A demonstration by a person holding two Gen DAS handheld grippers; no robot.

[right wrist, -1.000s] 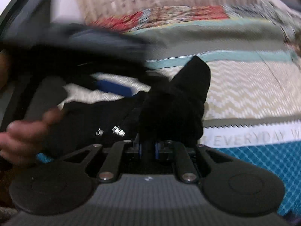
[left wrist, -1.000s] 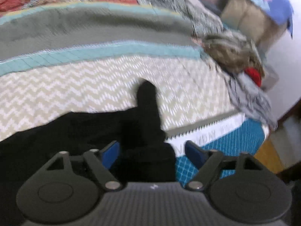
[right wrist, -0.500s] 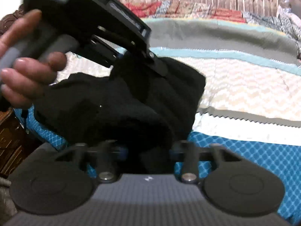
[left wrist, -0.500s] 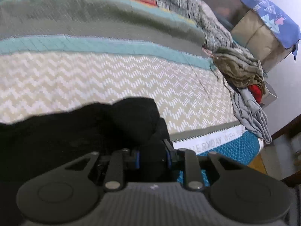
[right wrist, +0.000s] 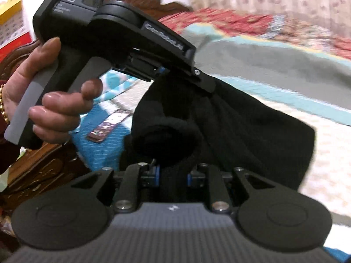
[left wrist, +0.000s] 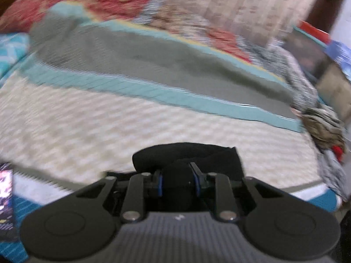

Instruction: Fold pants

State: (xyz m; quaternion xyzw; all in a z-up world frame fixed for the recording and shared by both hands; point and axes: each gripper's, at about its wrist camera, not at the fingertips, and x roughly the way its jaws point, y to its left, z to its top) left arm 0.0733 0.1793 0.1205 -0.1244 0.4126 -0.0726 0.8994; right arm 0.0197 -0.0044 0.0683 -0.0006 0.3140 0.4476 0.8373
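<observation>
At the far left of the right wrist view, the person's left hand [right wrist: 50, 100] wraps around the handle of the left gripper [right wrist: 175, 74], which reaches in from the upper left and slants down to the right. Its tips sink into the top of the black pants [right wrist: 230, 131], so its blue pads are mostly hidden here. The pants hang bunched up in the air above the bed [right wrist: 274, 65]. They are stretched from the left gripper, higher up and farther away, down to the right gripper [right wrist: 173, 178], which is low and close to the camera. So the long way of the bundle runs from far to near, and a wide flap of cloth spreads off to the right. The right gripper's blue pads are close together with a thick roll of black cloth pinched between them. A small dark packet [right wrist: 105, 129] lies on the blue part of the bed cover, left of the pants. In the left wrist view, which is blurry, the left gripper [left wrist: 178, 182] is also nearly closed, and its blue pads squeeze a lump of the pants [left wrist: 188, 157]. A band of black cloth sticks out past the tips and lies sideways. At the right edge of the bed sits a pile of clothes [left wrist: 322, 127].
</observation>
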